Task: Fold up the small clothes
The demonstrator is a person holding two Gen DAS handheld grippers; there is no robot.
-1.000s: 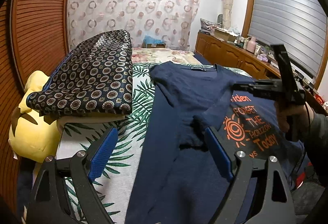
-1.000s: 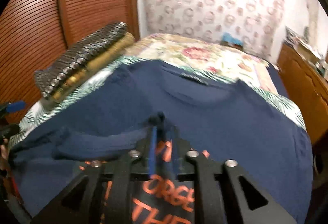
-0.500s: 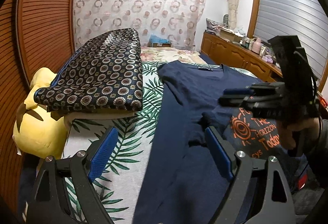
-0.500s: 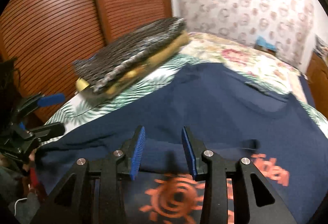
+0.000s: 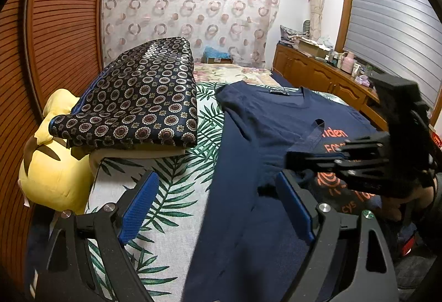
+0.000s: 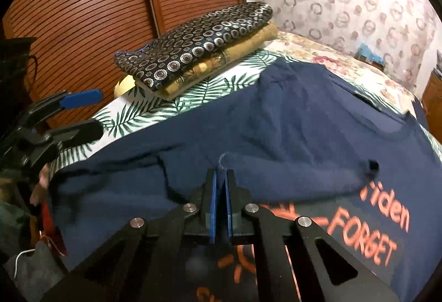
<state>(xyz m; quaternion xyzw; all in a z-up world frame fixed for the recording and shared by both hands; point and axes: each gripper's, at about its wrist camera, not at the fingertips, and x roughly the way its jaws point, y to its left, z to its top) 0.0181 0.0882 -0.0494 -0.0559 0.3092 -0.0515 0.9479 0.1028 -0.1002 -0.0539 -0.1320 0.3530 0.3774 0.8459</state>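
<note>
Right gripper point(image 6: 220, 186) is clenching a fold of the navy T-shirt point(image 6: 290, 122), its blue pads pressed together on the fabric at the folded-over sleeve point(image 6: 304, 177). I am seeing the shirt lying spread across the bed point(image 5: 176, 191), on the palm-leaf sheet, with orange lettering showing near its right side. I am holding the left gripper point(image 5: 218, 205) released, jaws wide apart, hovering over the shirt's near edge and gripping nothing. Beside the shirt, a patterned folded cloth point(image 5: 143, 97) is sitting on a stack, with a yellow plush toy point(image 5: 52, 164) next to it.
</note>
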